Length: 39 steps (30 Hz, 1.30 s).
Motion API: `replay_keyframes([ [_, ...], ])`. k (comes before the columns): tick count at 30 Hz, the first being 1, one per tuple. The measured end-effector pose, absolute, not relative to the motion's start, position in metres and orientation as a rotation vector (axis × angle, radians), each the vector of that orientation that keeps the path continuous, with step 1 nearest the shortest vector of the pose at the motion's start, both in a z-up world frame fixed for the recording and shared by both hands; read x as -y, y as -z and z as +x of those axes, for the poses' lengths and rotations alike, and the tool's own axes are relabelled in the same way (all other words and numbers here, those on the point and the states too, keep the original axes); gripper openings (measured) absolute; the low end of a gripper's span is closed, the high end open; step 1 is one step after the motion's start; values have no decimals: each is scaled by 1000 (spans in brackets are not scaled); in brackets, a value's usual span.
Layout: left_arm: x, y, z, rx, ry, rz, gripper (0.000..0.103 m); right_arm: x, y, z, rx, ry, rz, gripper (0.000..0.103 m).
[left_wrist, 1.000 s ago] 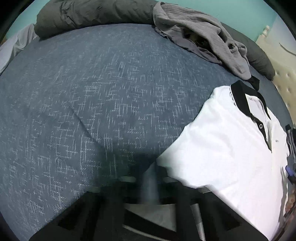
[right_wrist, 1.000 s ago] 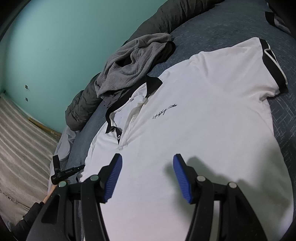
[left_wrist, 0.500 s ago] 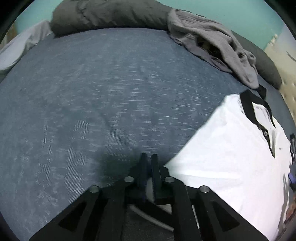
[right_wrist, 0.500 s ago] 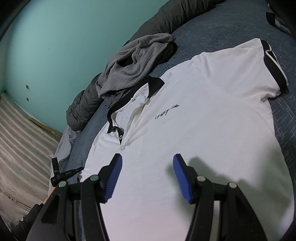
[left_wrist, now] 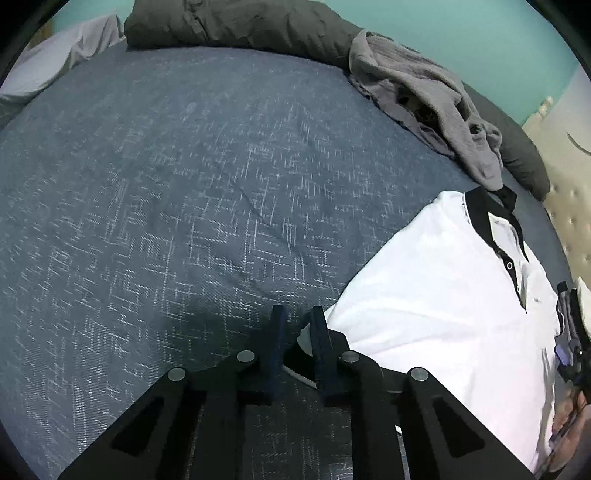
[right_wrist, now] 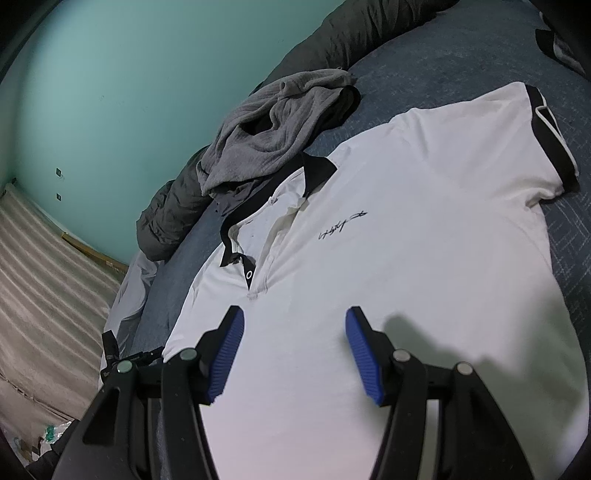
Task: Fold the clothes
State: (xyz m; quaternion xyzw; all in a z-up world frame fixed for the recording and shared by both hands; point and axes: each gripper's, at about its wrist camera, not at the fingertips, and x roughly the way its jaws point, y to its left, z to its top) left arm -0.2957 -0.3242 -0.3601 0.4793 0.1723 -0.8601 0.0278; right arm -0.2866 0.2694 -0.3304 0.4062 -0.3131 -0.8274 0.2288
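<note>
Across the blue bed (left_wrist: 184, 221): wide bare cover left of the polo (left_wrist: 424, 295), running up to a dark duvet (left_wrist: 240, 22) bunched along the far edge. Off at the far left corner, a pale sheet (left_wrist: 55, 62), cut off by the lens rim.

Lying flat and face up, spread over the bed's right part, buttons and black collar (right_wrist: 314, 170) toward the duvet. Left sleeve (right_wrist: 550, 136) stretched out with its black cuff on the blue cover; right side ending close to the bed's edge, with striped floor (right_wrist: 37, 277) below and a teal wall (right_wrist: 129, 74) behind.

Heaped against the collar and touching it — a grey garment (right_wrist: 273, 140), partly resting on the duvet.

Over the polo's lower chest, hovering: right gripper (right_wrist: 293, 332), blue pads wide apart, holding nothing, throwing a shadow on the white cloth to its right.

At the polo's left edge, low over the cover: left gripper (left_wrist: 297, 317), fingers parted by a narrow gap only. In that gap, lower down, a strip of cuff with a white line; not visibly clamped.

At the right rim of the left view, something dark and blue, too warped to read. Polo's hem out of both views.
</note>
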Motion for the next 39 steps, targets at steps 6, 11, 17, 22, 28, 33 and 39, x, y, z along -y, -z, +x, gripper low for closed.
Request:
replay_keyframes([
  [6, 329, 362, -288, -583, 2659, 1471, 28, -272, 331, -287, 871, 2278, 1116, 58],
  [11, 325, 368, -287, -560, 2673, 1510, 20, -271, 331, -286, 869, 2279, 1118, 58],
  [17, 341, 367, -284, -499, 2554, 1467, 0, -273, 332, -287, 874, 2284, 1124, 58],
  [22, 352, 365, -266, -553, 2535, 1424, 0, -276, 334, -288, 888, 2283, 1133, 58],
  [28, 339, 354, -237, -602, 2532, 1423, 0, -276, 329, -289, 894, 2284, 1125, 58],
  [33, 310, 343, -200, -669, 2545, 1451, 21, -277, 323, -288, 895, 2280, 1137, 58],
  [39, 270, 326, -151, -730, 2557, 1486, 42, -275, 323, -283, 899, 2222, 1244, 62],
])
